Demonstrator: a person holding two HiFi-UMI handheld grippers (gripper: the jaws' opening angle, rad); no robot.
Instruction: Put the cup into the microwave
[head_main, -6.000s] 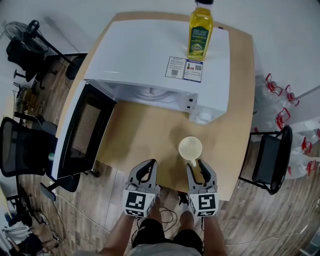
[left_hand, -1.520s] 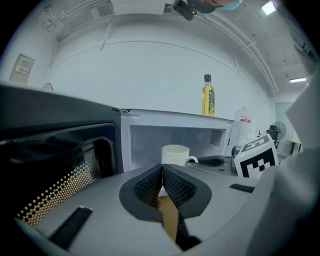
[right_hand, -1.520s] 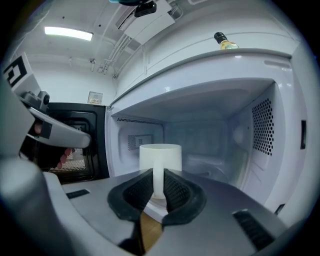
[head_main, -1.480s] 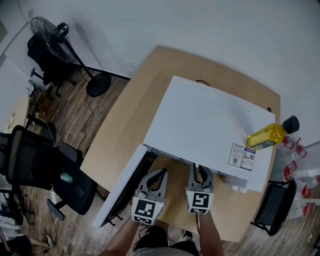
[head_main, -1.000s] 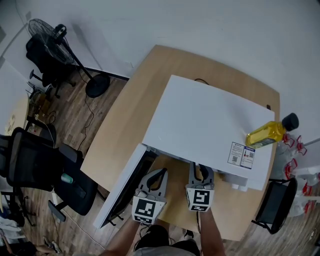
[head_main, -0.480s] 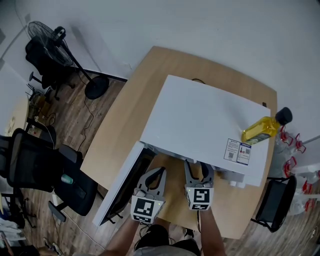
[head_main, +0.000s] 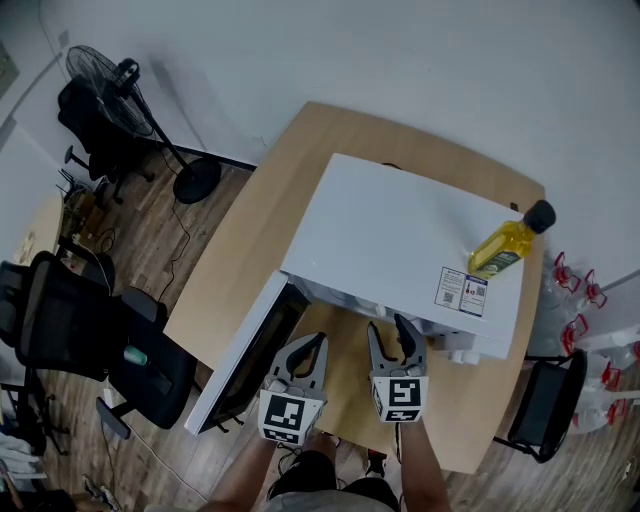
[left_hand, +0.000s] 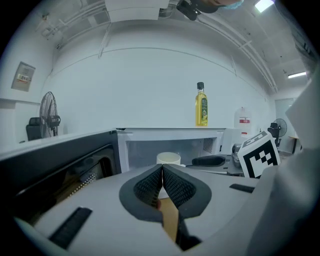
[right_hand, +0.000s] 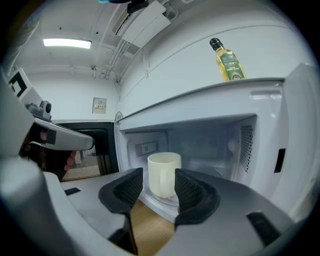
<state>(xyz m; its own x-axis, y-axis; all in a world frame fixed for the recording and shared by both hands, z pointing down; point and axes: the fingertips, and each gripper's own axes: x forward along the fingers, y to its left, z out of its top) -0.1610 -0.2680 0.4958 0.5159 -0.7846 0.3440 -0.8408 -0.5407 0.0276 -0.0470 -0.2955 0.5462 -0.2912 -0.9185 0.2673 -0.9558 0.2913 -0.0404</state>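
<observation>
Now smooth cylindrical cup (right_hand: 163, 175) stands in boxy microwave (head_main: 400, 240); right tongs (right_hand: 159, 181) wide, empty, closing; left tongs (left_hand: 162, 172) pressed together

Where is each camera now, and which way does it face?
Head view: on the person's head, steeply down on microwave, left hand-held gripper, right hand-held gripper, forearms.
Left gripper view: on that gripper, facing the open microwave; jaws together.
Right gripper view: facing the cavity; jaws apart, closing, cup between, not gripped.
Gripper views share cup, bottle.

Cup (right_hand: 163, 175) gone from the table (head_main: 258, 232), now standing inside the open microwave (head_main: 400, 235)
</observation>
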